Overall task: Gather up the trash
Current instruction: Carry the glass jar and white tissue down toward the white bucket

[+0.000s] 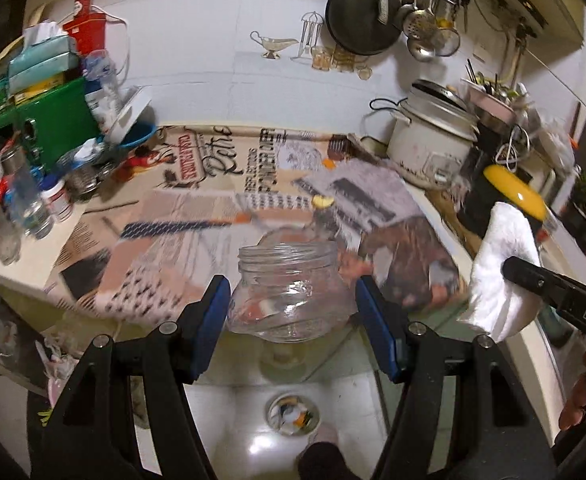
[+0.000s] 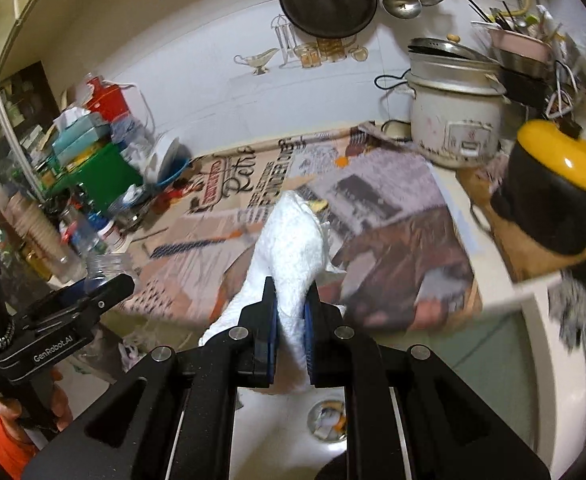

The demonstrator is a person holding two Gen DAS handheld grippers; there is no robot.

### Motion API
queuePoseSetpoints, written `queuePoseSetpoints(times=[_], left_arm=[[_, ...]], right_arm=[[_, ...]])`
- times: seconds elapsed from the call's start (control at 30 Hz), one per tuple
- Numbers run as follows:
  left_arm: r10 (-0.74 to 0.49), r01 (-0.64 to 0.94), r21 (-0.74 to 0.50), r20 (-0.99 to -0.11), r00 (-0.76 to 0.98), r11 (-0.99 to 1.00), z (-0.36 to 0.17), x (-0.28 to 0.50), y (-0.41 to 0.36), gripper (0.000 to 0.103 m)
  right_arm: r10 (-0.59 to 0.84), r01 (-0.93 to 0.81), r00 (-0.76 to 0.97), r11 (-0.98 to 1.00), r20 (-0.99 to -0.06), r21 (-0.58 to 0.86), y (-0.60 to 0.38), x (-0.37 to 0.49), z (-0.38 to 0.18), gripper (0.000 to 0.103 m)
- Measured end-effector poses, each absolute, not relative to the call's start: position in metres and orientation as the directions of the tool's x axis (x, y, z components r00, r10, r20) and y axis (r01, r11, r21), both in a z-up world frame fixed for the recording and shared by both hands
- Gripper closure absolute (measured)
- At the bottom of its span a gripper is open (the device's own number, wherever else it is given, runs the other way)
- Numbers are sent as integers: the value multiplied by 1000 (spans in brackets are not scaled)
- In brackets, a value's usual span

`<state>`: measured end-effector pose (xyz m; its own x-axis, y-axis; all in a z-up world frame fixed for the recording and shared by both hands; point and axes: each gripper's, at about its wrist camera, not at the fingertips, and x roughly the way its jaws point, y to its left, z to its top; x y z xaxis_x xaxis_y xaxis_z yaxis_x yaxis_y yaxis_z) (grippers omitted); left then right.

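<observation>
Glass jar (image 1: 289, 292) sits lower centre of the left wrist view, held between the left gripper (image 1: 293, 312) fingers, blue pads (image 1: 213, 312) pressing its sides; lidless, mouth tipped away, and it hangs over the sink (image 1: 253, 432), not resting on anything. White paper towel wad (image 2: 289, 256) is centre frame in the right wrist view, pinched in the right gripper (image 2: 291, 320), fingers squeezed nearly together on the lower part with most of the wad sticking out loose above. Same wad shows at right edge of the left view. Both loads are past the printed counter mat (image 1: 197, 208), above the sink drain (image 2: 327, 420). Background smeared, so likely mid-carry. Risks as I judge them: smooth round glass on two narrow pads, any wrist roll or bump could let it slip and break in the basin. Towel is soft, may tear or slide out. Rice cooker (image 1: 429, 140) and yellow-lidded pot (image 2: 553, 188) crowd the right side; a wide swing could clip them. No bin visible, so destination unclear.
</observation>
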<state>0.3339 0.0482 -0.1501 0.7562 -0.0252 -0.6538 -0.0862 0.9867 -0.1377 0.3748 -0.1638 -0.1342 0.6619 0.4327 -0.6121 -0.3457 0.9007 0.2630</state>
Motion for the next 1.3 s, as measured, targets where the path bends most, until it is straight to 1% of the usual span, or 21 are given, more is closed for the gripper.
queuePoseSetpoints(times=[0.2,0.37,0.6,0.73,0.87,0.97,1.17,1.3], left_arm=[[-17,-103,-127,-705,709,987,-163,276,62,39],[-16,-119,-128,-740,672,985,-185,252,59,39],[-40,-142,-152,-806,591,978,-238,256,33,39],[-48,-151,-156,-833,551,976,-275,269,13,39],[-60,-159,-168,-848,526,973,-327,286,-7,39],[-72,-165,-182,-853,516,969,-371,298,-15,39],[-94,-167,-198,-868,488,966,-484,320,-19,39],[-117,-165,-210,-887,446,964,-571,332,-16,39]], right_arm=[[431,-334,623,901,-653,276,-153,326,-147,93],[426,-329,582,902,-693,279,-151,308,-169,93],[419,-318,514,903,-748,288,-162,307,-220,93],[413,-311,466,904,-782,293,-174,321,-261,93],[391,-314,429,910,-814,272,-182,341,-308,93],[381,-321,427,912,-820,256,-186,353,-342,93],[375,-335,419,910,-827,243,-184,380,-442,93],[376,-339,392,907,-840,248,-177,393,-512,93]])
